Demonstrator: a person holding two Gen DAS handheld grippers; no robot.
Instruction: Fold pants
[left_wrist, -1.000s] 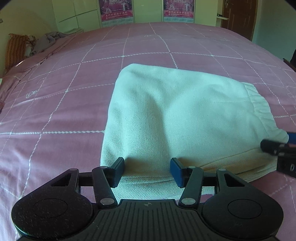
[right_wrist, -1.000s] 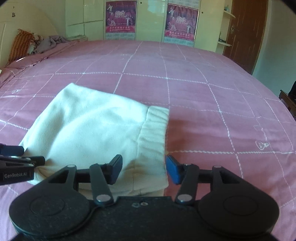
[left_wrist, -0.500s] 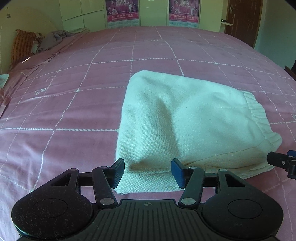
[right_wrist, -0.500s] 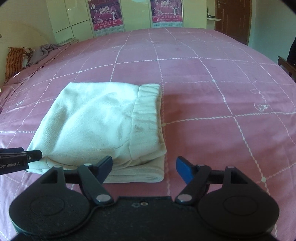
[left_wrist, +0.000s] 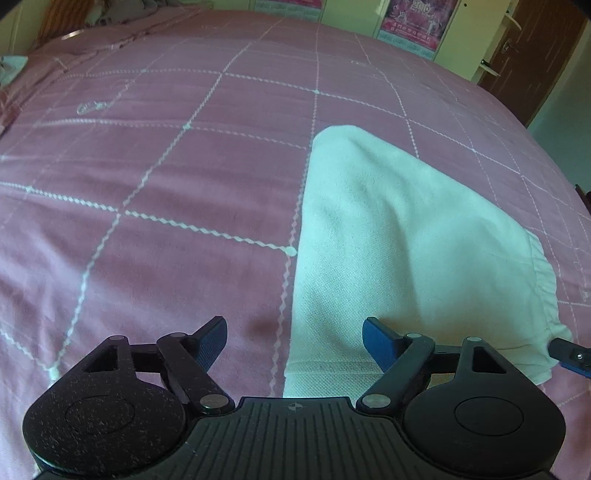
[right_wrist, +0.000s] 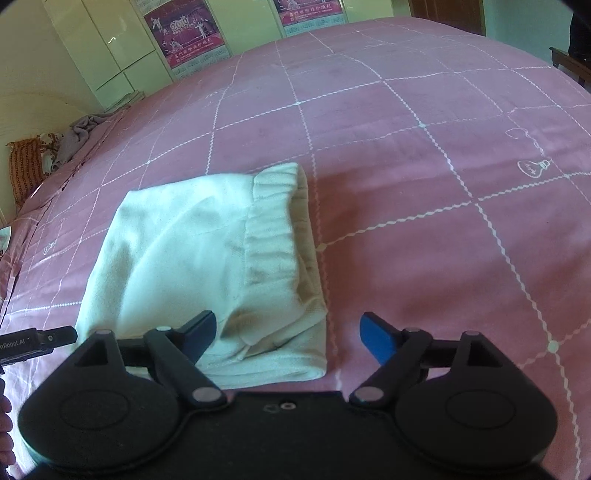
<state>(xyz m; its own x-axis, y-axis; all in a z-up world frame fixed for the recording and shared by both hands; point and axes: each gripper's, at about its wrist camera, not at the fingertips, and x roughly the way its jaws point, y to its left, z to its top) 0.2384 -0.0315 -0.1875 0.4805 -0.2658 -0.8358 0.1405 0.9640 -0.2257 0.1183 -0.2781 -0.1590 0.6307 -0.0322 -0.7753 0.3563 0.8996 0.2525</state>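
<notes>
The cream-white pants (left_wrist: 402, 240) lie folded into a compact rectangle on the pink bed (left_wrist: 166, 177). In the right wrist view the pants (right_wrist: 192, 254) show their elastic waistband (right_wrist: 273, 225) on the right side. My left gripper (left_wrist: 294, 341) is open and empty, above the folded stack's near left corner. My right gripper (right_wrist: 286, 334) is open and empty, above the stack's near right corner. Each gripper's tip shows at the edge of the other's view: the right one (left_wrist: 570, 356), the left one (right_wrist: 37, 339).
The pink bedspread (right_wrist: 443, 177) with a white grid pattern stretches all around. Pillows and a grey crumpled cloth (right_wrist: 79, 131) lie at the far left. Wardrobe doors with posters (right_wrist: 184, 33) and a brown door (left_wrist: 535, 59) stand behind the bed.
Both grippers have opened wider and drawn back from the folded pants, letting go of the near edge. The left gripper has shifted left; the pants lie still.
</notes>
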